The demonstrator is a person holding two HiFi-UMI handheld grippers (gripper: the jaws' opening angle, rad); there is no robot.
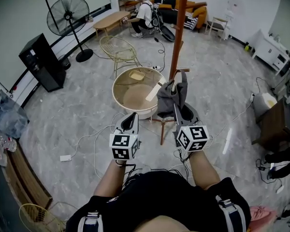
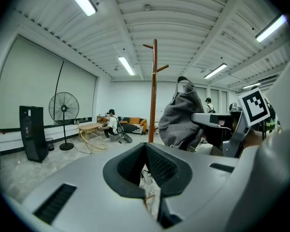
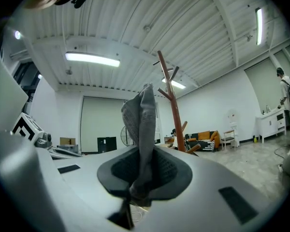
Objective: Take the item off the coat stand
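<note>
The brown coat stand (image 1: 180, 28) rises just beyond my hands; in the right gripper view the coat stand (image 3: 171, 105) shows bare pegs at its top. A grey garment (image 1: 173, 94) hangs bunched in front of the pole, off the pegs. My right gripper (image 1: 177, 109) is shut on it, and a fold of the grey garment (image 3: 143, 124) stands pinched between the right gripper (image 3: 144, 174) pads. My left gripper (image 1: 131, 120) is beside it at the left, shut, with nothing between the jaws. From the left gripper (image 2: 146, 167) the garment (image 2: 180, 116) shows to the right of the stand (image 2: 154, 91).
A round beige tub (image 1: 121, 93) stands on the floor left of the stand's base. Further back are a wire chair (image 1: 119, 50), a pedestal fan (image 1: 67, 16), a black speaker (image 1: 40, 62) and a seated person (image 1: 144, 14). Cables (image 1: 94, 144) trail over the floor.
</note>
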